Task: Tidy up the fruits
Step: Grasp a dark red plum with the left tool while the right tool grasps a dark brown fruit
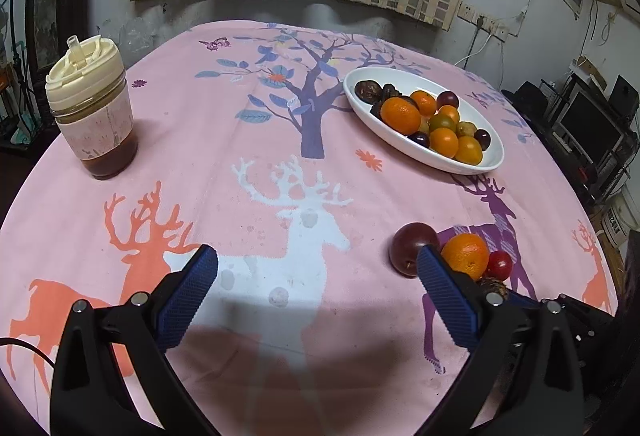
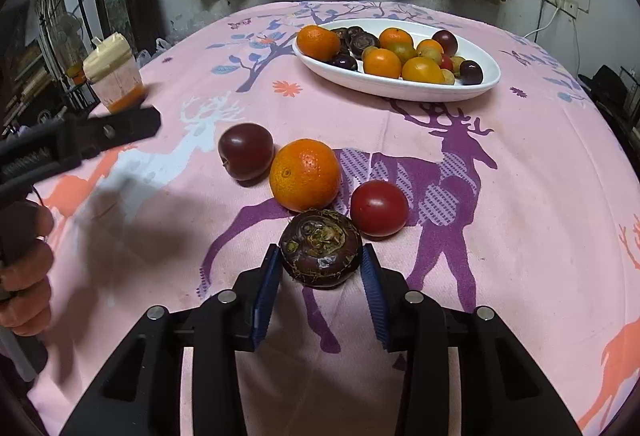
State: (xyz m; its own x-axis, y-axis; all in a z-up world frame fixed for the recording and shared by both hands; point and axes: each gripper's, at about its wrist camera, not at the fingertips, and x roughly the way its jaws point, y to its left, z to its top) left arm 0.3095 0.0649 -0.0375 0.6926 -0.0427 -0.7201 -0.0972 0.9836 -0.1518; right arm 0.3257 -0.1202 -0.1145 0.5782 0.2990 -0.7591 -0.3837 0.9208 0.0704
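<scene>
Water chestnut (image 2: pixel 321 248) bracketed by right gripper (image 2: pixel 322 276), jaws apart, not yet clamped. Close gently, centred, then lift toward dish (image 2: pixel 400 86). Left gripper (image 1: pixel 316 288) spread wide, idle.

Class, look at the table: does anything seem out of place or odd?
Four pieces lie loose on the tablecloth instead of in the white dish: a plum, an orange, a red tomato and a dark water chestnut, which sits between the right tool's pads.
</scene>
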